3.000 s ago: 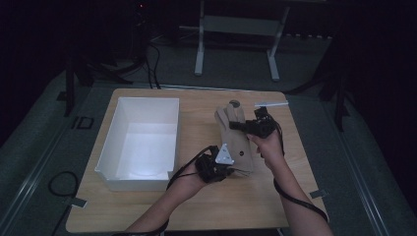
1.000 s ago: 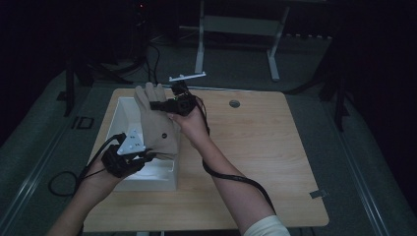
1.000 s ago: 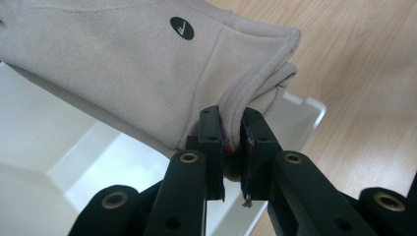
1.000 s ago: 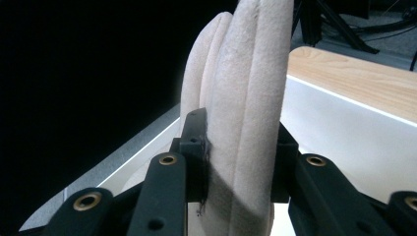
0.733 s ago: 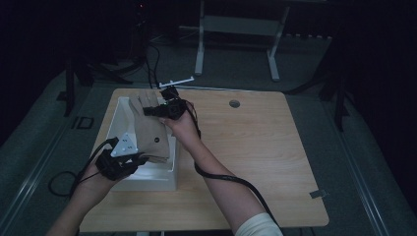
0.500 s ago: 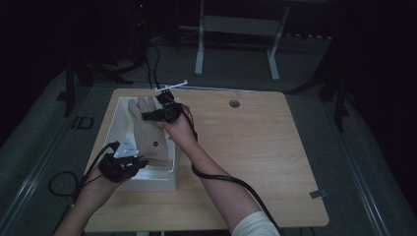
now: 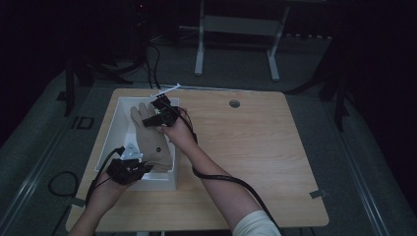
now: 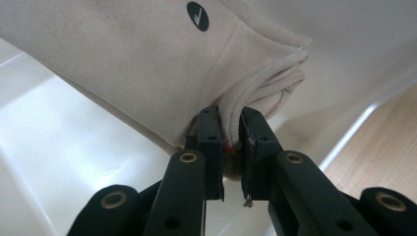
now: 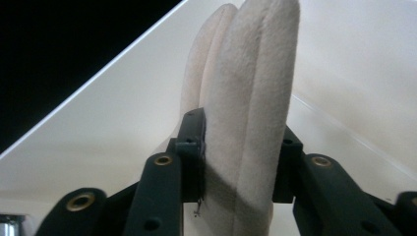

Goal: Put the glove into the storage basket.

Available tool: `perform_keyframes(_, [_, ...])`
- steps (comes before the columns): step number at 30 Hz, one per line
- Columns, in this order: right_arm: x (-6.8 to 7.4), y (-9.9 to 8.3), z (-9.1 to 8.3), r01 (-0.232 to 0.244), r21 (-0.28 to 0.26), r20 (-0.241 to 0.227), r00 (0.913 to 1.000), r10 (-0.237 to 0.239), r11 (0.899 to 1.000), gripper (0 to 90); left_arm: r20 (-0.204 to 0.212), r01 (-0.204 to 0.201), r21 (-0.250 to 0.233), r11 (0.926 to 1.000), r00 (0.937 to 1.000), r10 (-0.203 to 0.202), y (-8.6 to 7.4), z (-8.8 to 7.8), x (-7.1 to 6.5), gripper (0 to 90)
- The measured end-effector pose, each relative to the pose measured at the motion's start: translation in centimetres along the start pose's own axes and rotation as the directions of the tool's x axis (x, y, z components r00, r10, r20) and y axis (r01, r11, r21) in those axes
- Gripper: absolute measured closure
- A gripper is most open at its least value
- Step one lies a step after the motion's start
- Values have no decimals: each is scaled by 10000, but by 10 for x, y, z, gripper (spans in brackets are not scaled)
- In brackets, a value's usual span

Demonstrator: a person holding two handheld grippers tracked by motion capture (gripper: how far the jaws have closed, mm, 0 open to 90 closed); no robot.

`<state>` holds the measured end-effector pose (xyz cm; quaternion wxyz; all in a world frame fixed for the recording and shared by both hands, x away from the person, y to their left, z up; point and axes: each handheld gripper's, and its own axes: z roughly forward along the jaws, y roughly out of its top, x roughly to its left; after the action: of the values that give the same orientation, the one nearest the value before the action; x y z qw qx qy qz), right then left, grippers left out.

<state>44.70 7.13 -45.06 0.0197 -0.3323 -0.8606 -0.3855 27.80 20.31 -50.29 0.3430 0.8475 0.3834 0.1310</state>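
- High view: the glove [image 7: 153,143] hangs over the bin [image 7: 116,129], cuff toward the bin's near wall, fingers toward its far end.
- Left claw [image 7: 142,167], at the bin's near wall, is clamped tight on the cuff [image 8: 255,93].
- Right claw [image 7: 151,117], above the bin's far half, has just been opening; the glove's fingers [image 9: 246,98] sit between its jaws, which look loose around them.
- Best to lower both ends level into the bin, then let go of the cuff last.
- Count: one glove, one bin, two claws, one table [image 7: 255,147].
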Motion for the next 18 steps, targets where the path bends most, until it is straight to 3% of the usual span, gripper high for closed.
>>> perform_keyframes(3, [-3, 0, -2, -42, 32, 394, 9992, 41, 10000, 433, -80, 86, 447, 9990, 9999, -82, -2, 13, 3, 801])
perform_keyframes(5, [-5, 0, -3, -136, -44, 378, 9992, 138, 9999, 427, -239, 270, 802, 9964, 9994, -251, -3, 21, 6, 799])
perform_keyframes(8, [-4, 0, -9, -99, -210, 384, 9992, 107, 9997, 377, 140, 703, 985, 9926, 9973, -720, -2, 22, 11, 780])
perform_keyframes(11, [-2, -1, -14, 28, -341, 233, 9997, -20, 9994, 340, 194, 763, 1163, 9903, 9967, -791, 0, 24, 8, 620])
perform_keyframes(12, [2, -1, -17, 153, -408, 151, 9998, -147, 9991, 324, 122, 712, 1073, 9917, 9973, -729, 1, 23, 7, 564])
perform_keyframes(13, [2, -1, -17, 153, -408, 151, 9998, -147, 9991, 324, 78, 743, 915, 9930, 9971, -754, 2, 21, 5, 564])
perform_keyframes(14, [5, -2, -20, 304, -484, 19, 9995, -304, 9984, 296, -47, 925, 556, 9942, 9957, -924, 4, 14, 5, 470])
perform_keyframes(16, [6, -2, -22, 400, -561, 12, 9992, -400, 9976, 291, -141, 1036, 325, 9941, 9946, -1031, 5, 10, 5, 454])
perform_keyframes(17, [9, -4, -26, 486, -742, -95, 9987, -495, 9961, 239, -195, 1185, 79, 9929, 9928, -1184, 6, 6, 6, 369])
perform_keyframes(18, [9, -4, -26, 486, -742, -95, 9987, -495, 9961, 239, -190, 1376, -170, 9903, 9903, -1379, 8, 1, 6, 369])
